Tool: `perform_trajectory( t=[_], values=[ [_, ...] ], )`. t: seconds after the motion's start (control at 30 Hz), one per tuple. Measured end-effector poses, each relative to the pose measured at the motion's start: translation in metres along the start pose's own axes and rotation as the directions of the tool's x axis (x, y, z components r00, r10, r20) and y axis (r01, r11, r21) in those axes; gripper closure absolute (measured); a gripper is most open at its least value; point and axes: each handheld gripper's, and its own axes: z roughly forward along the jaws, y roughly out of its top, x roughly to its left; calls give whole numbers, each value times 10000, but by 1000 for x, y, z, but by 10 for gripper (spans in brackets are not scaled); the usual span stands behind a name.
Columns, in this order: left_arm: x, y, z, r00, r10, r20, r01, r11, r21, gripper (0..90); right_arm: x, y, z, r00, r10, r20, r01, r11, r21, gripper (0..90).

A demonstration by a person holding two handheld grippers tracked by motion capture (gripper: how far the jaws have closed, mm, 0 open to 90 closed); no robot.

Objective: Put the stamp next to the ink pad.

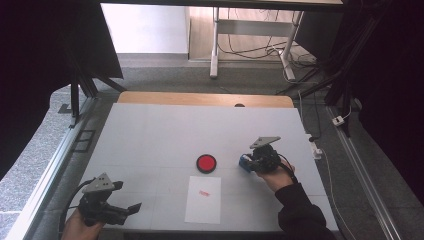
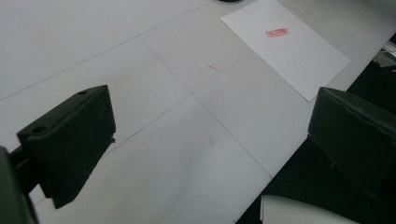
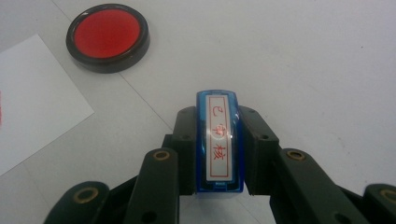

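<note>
High view, white table (image 1: 150,130), grey floor (image 1: 165,77), right tool (image 1: 248,163) clamping blue stamp (image 1: 244,163), left tool (image 1: 131,209) apart.

White table (image 1: 150,135), grey floor (image 1: 165,80) beyond, white desk legs (image 1: 215,45), loose cables (image 1: 250,50), black curtain (image 1: 395,75) at right

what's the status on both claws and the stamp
Right claw shut on blue stamp, beside red ink pad. Left claw open, empty. Paper already stamped, nothing in the way.

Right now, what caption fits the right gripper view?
Right gripper clamps a blue stamp near the red ink pad.
</note>
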Motion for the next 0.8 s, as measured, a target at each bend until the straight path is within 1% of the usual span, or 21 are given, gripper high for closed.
perform_trajectory(
  t=[0.27, 0.43, 0.6, 0.67, 0.8],
  values=[
    [0, 0, 0, 10000, -21, -17, 21, 10000, 25, 11, -1, -1, 2, 9999, 143, -49, -142, 9999, 58, 670],
    [0, 0, 0, 10000, -31, 2, 31, 10000, 34, 11, -1, 0, 0, 9998, 212, -67, -212, 9997, -72, 639],
    [0, 0, 0, 10000, -45, -28, 45, 10000, 30, 11, -2, 2, -6, 9992, 392, -73, -394, 9989, -240, 558],
    [0, 0, 0, 10000, -38, -14, 38, 10000, 35, 11, -2, 3, -9, 9986, 494, -210, -500, 9982, -324, 518],
    [0, 0, 0, 10000, -44, -16, 44, 10000, 40, 10, 2, 4, -13, 9977, 637, -248, -647, 9970, -415, 434]
  ],
)
